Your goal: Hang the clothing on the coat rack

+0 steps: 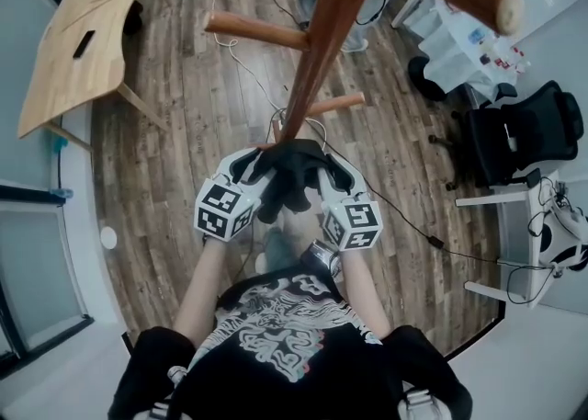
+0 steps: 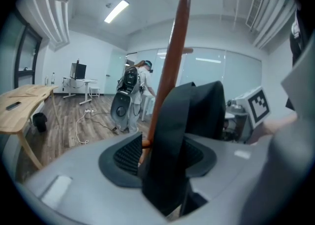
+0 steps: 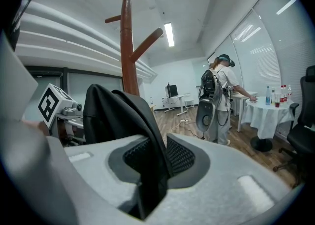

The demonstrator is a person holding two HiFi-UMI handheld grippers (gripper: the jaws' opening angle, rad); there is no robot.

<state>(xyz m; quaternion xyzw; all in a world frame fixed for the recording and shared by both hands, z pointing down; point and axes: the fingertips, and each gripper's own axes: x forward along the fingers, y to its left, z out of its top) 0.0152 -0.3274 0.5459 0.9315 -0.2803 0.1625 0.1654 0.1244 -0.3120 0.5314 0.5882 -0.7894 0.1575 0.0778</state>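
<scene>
- The reddish-brown wooden coat rack (image 1: 317, 51) stands just beyond the tips of both grippers. Its pole rises straight behind the cloth, and its slanted pegs are well above the jaws.
- A short lower peg (image 1: 335, 104) juts out ahead of the right gripper (image 3: 158, 157), and a longer peg (image 1: 257, 30) sticks out ahead of the left gripper (image 2: 161, 155).
- Farther off to the left gripper's outer side is a light wooden table (image 1: 78, 32). A white cable (image 1: 239, 51) trails over the plank floor (image 1: 184, 133) beyond the rack.
- Well out to the right gripper's side are a black office chair (image 1: 524, 138) and a small table under a white cloth (image 3: 266, 113).
- A person with a backpack (image 3: 216, 96) stands far ahead of the jaws beside a grey rounded machine (image 2: 120, 111).
- The black fabric garment (image 1: 289, 175) spans from one gripper to the other, so its long axis runs across between them, in front of the pole. Its folds hang down.
- The left gripper's jaws are spread. A band of the garment stands upright between them, with a gap at one pad.
- The right gripper's jaws are parted less widely, and a fold of the garment drops between the pads without being squeezed.
</scene>
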